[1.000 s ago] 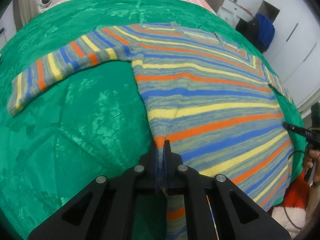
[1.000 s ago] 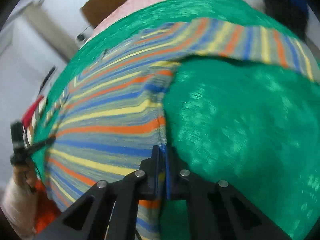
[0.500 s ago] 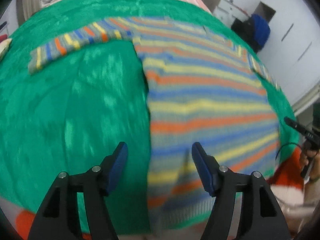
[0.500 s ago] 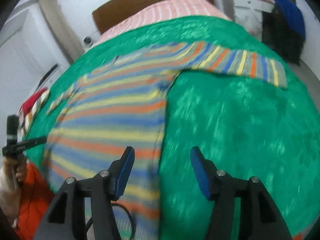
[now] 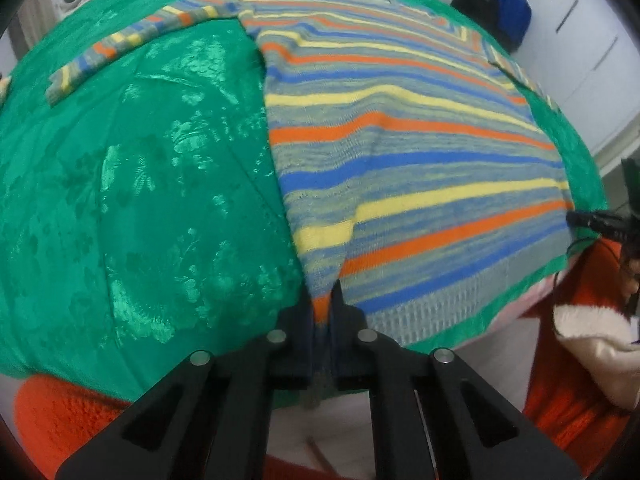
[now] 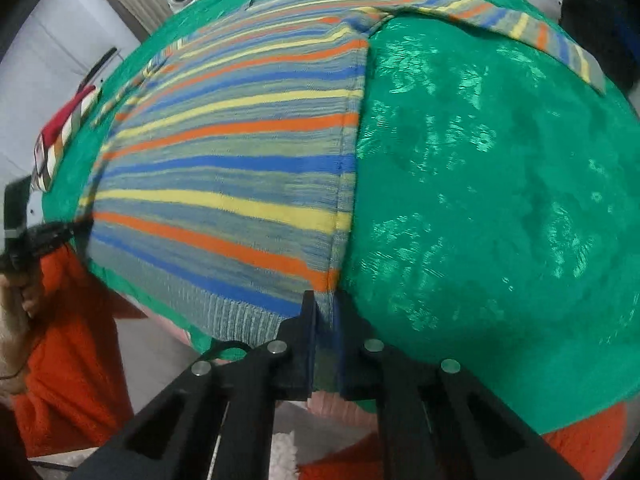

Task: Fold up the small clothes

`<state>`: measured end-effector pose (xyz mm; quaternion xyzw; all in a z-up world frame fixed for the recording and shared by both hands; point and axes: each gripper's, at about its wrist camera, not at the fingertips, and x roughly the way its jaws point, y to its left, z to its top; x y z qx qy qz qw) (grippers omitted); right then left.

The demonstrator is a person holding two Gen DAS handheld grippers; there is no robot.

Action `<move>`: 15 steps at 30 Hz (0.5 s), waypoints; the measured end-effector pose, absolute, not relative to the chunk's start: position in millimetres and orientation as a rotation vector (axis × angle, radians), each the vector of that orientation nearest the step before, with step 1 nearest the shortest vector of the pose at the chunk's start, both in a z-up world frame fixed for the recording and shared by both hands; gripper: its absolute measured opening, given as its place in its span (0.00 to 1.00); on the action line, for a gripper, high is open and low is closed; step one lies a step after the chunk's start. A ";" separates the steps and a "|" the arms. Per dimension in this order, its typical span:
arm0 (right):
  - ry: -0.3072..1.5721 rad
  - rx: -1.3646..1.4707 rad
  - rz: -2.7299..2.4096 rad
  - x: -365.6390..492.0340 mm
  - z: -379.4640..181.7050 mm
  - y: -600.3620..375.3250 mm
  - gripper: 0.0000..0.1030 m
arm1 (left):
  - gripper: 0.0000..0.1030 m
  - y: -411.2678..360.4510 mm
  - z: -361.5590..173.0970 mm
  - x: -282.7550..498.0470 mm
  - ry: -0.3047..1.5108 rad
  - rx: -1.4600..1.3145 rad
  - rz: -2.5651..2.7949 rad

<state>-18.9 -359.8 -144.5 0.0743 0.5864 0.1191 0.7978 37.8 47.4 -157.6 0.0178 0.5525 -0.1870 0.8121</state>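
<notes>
A small striped knit sweater, in orange, blue, yellow and grey bands, lies flat on a green bedspread. Its sleeves stretch out to the sides. My left gripper is shut on the sweater's lower left hem corner, which rises into the jaws. My right gripper is shut on the lower right hem corner of the sweater. Both corners sit at the near edge of the bed.
The green bedspread drops off at the near edge just below both grippers. Orange clothing of the person is below. A red striped item lies at the bed's left edge. White cupboards stand beyond.
Both grippers let go of the sweater's side edges, opened and pulled back toward the near edge of the bed. They have now shut again on the two hem corners.
</notes>
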 end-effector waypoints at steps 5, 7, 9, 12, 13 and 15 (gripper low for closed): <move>1.111 0.143 0.187 -36.9 -116.1 -372.3 0.53 | 0.70 64.6 -126.5 28.3 1.086 -0.013 -0.357; 0.974 0.100 0.102 -45.2 -96.0 -375.0 0.66 | 0.77 73.1 -106.1 32.0 1.006 -0.036 -0.332; 0.886 0.058 0.043 -47.9 -84.7 -378.7 0.67 | 0.84 81.9 -91.7 43.2 0.941 -0.050 -0.281; 0.788 0.073 -0.026 -39.9 -82.7 -380.0 0.67 | 0.91 92.7 -82.5 65.8 0.854 -0.066 -0.175; 0.766 0.087 -0.041 -36.2 -85.0 -380.1 0.67 | 0.91 96.0 -83.5 73.1 0.836 -0.074 -0.145; 0.729 0.122 -0.066 -30.3 -93.2 -381.4 0.67 | 0.92 107.7 -93.2 90.9 0.817 -0.095 -0.070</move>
